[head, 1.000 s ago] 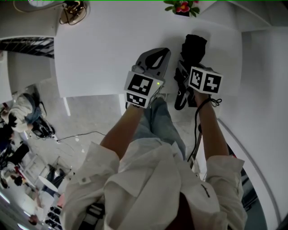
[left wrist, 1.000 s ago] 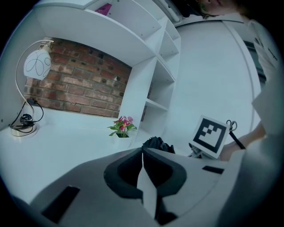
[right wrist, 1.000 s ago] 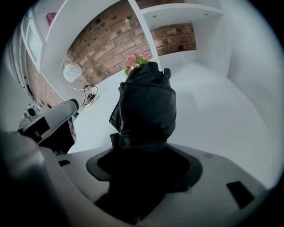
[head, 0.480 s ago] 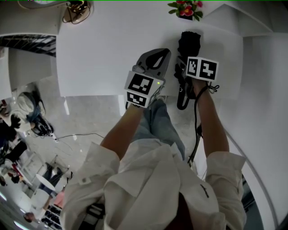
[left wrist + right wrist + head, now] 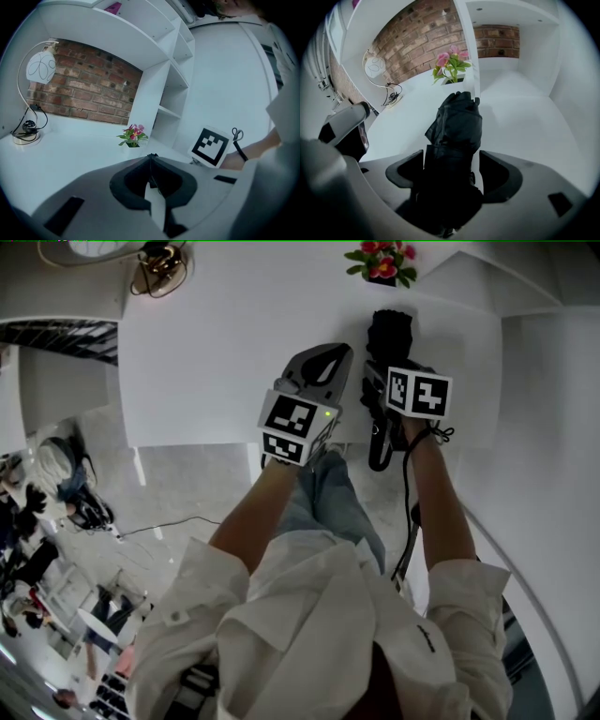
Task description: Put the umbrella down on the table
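Right fingers [image 5: 506, 178] just opened — umbrella [image 5: 455, 124] between.

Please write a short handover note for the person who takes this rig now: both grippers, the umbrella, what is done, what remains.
Left hand-held gripper: shut, empty, over the table near its front edge.
Right hand-held gripper: jaws have just been opening; the folded black umbrella is between them, not clamped.
The umbrella appears to lie on the table.
Done: set down, grip released.
Left: draw the right gripper back, clear of it.

folded black umbrella [image 5: 392, 329] on white table [image 5: 216, 352], flowers [image 5: 380, 257] beyond it
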